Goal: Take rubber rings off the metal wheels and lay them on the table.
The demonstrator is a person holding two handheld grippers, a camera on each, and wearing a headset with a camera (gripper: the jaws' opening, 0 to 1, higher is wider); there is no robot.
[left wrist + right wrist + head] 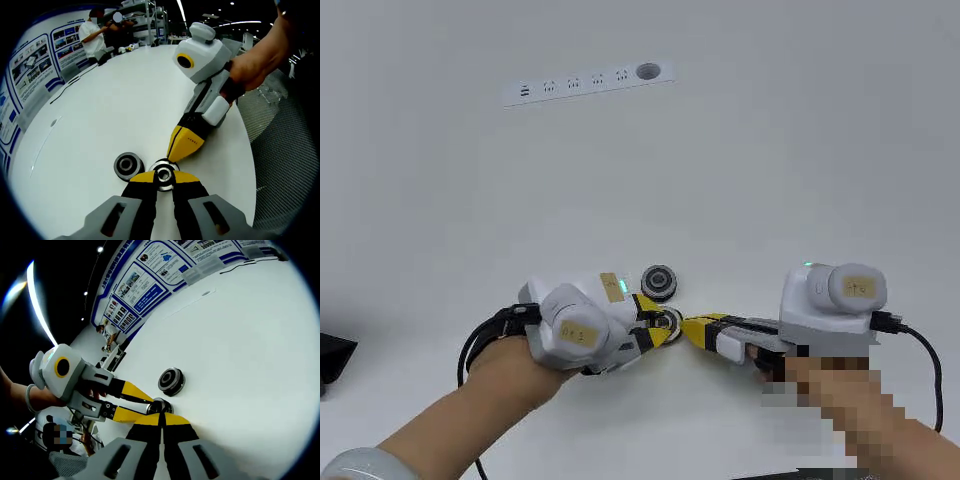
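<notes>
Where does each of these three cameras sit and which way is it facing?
Head view: on the headset, looking down at the table; both forearms, left gripper, right gripper show.
Left gripper view: rides the left gripper, facing along its jaws at the gripped wheel.
Right gripper view: rides the right gripper, facing along its jaws at that wheel from the opposite side.
Both share the loose wheel.

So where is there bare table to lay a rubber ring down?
Wide bare table between the power strip and the loose wheel; also right of it. Crowded where the left gripper and right gripper meet at the held wheel.
</notes>
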